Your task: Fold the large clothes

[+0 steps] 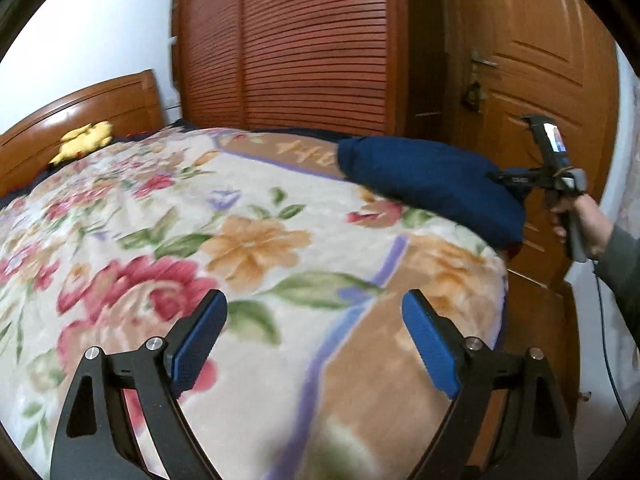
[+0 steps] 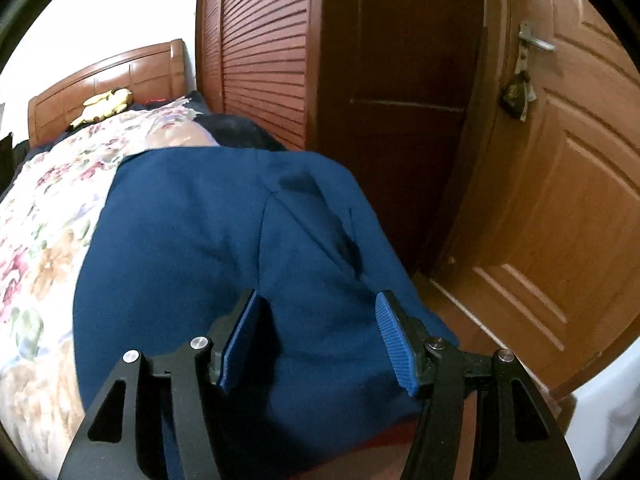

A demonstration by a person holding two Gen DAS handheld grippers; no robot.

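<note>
The navy garment (image 2: 208,248) is lying bunched at the corner of the bed nearest the wooden door (image 2: 560,184), resting on the floral blanket (image 1: 248,240) with its near end drooping over the mattress edge. It is being judged soft, thick and limp, probably fleece-like, moderately heavy for cloth and not slippery; no shape is likely to be held when it is lifted, so a hem or seam at the draped edge is being judged the best place for a pinch, with a matching edge taken by the other claw. The right gripper (image 2: 316,340) is being held partly spread, its blue pads flanking a fold of the cloth, and whether that fold is being touched cannot be told. The left gripper (image 1: 314,340) is being kept wide apart over the blanket, grasping nothing, well apart from the garment.
</note>
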